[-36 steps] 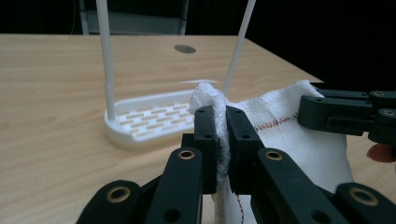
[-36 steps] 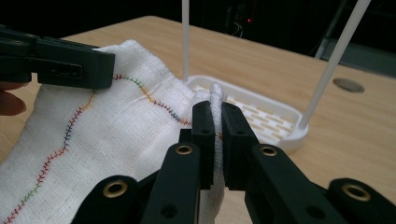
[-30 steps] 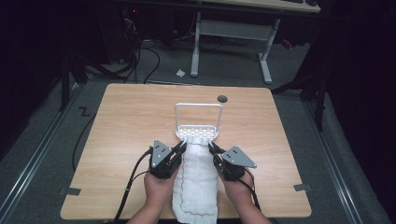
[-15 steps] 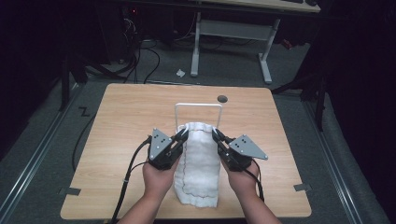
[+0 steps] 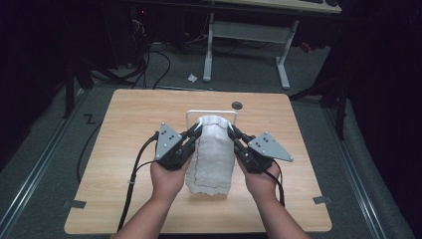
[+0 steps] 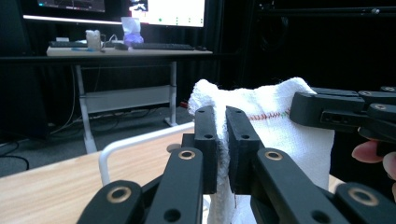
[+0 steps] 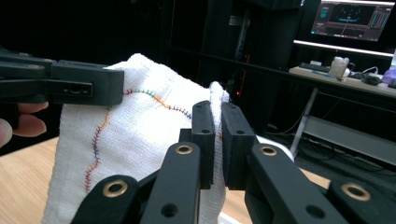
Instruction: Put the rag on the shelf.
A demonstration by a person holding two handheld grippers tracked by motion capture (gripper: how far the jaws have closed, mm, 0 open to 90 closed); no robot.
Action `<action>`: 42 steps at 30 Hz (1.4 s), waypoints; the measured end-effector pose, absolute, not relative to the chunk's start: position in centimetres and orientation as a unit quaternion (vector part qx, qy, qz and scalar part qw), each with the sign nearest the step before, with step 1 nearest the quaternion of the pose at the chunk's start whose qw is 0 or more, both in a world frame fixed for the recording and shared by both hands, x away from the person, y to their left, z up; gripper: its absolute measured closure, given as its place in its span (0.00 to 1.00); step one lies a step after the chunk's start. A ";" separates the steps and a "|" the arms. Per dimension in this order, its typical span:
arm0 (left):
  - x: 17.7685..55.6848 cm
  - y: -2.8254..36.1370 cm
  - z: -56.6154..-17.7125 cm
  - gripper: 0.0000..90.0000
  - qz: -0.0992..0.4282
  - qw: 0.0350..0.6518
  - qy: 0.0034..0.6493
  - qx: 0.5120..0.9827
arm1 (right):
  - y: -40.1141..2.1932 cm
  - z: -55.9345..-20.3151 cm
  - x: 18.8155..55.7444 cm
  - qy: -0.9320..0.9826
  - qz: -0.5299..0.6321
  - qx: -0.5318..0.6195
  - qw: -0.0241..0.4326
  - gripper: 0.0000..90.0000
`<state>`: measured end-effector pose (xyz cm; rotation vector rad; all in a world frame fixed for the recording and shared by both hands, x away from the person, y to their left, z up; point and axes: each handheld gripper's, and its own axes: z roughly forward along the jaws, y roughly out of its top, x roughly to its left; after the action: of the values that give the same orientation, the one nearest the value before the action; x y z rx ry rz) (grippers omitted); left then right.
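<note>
From the high view, a white towel (image 5: pixel 211 152) hangs lifted over the middle of the wooden table (image 5: pixel 124 129), its top edge level with the bar of a white rack (image 5: pixel 211 112) that stands just behind it. The left gripper (image 5: pixel 195 130) pinches the towel's upper left corner and the right gripper (image 5: pixel 232 130) pinches the upper right corner; a hand holds each one. The towel's lower edge drapes near the table between the two hands. Bare tabletop lies open to the left, to the right and beyond the rack, where a small dark hole (image 5: pixel 237 105) sits near the far edge. The near edge lies close under the forearms.

In the left gripper view, the jaws are pressed together on a fold of the towel (image 6: pixel 275 126). The right gripper (image 6: pixel 299 109) bites the opposite corner at right, and the rack's rounded bar (image 6: pixel 140 140) curves just behind.

In the right gripper view, the jaws clamp the towel's (image 7: pixel 140 135) edge. A multicoloured stitched hem runs across the cloth. The left gripper (image 7: pixel 116 86) grips the far corner at left.
</note>
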<state>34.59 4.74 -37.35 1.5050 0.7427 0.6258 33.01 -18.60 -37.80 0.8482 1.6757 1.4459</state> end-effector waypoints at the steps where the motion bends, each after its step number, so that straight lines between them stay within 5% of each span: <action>1: 34.6 4.7 -37.3 0.94 0.273 0.625 0.324 0.656 | -18.6 -37.5 33.1 0.654 0.566 0.331 0.377 0.95; 24: 37.9 4.7 -34.1 0.94 0.281 0.630 0.312 0.653 | -19.2 -34.2 36.0 0.642 0.578 0.339 0.373 0.95; 42: 45.9 5.0 -32.2 0.94 0.281 0.609 0.330 0.664 | -19.4 -32.1 44.2 0.634 0.575 0.372 0.359 0.95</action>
<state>45.92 5.01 -32.21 1.5343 0.7628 0.6483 44.15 -19.39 -32.10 0.9596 1.6353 1.4844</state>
